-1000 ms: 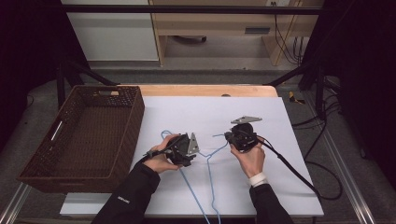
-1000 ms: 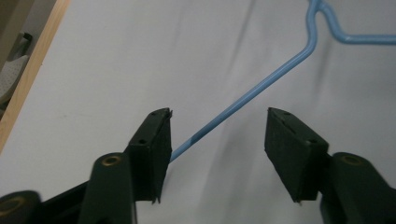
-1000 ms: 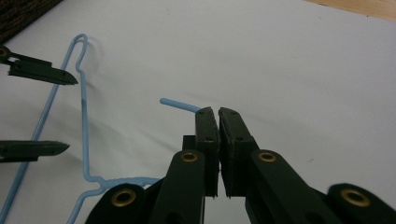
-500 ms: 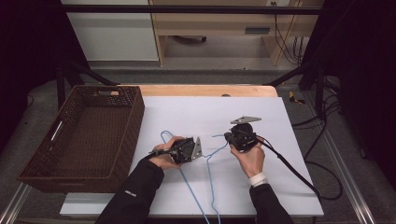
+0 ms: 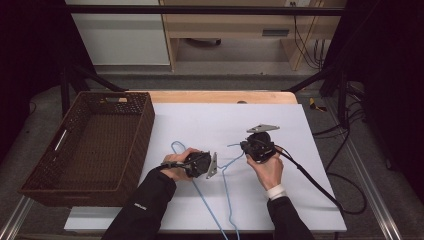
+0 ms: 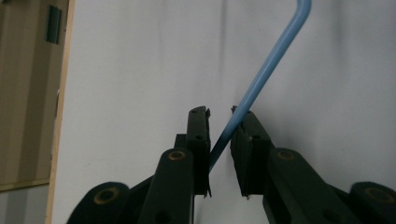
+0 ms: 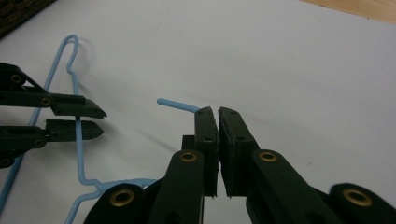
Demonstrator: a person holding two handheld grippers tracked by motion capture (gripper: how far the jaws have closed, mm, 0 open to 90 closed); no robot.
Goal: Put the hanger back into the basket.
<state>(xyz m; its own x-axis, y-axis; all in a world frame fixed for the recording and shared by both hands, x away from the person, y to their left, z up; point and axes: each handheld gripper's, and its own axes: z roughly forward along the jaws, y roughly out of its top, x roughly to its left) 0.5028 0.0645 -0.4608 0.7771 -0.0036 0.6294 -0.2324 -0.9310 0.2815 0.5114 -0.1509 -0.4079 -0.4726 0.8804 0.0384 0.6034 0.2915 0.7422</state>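
A light-blue wire hanger (image 5: 227,200) lies on the white table (image 5: 210,115), its hook (image 5: 175,145) toward the basket. My left gripper (image 5: 220,167) lies low over the table and points right. In the left gripper view its jaws (image 6: 219,112) have just been closing on the hanger's wire (image 6: 275,51), which crosses the narrow gap at a slant with room left beside it. My right gripper (image 5: 243,146) points left and is shut on a bent end of the hanger (image 7: 175,105). The right gripper view also shows the left gripper (image 7: 95,122) straddling the wire (image 7: 78,154).
A brown wicker basket (image 5: 145,130) stands at the table's left side. The right gripper's black cable (image 5: 310,175) trails off the table's right edge. A wooden strip (image 5: 220,96) runs along the far edge.
The left hand has shifted slightly right and toward the near edge along the hanger. The right hand and the hanger end it holds have stayed put.
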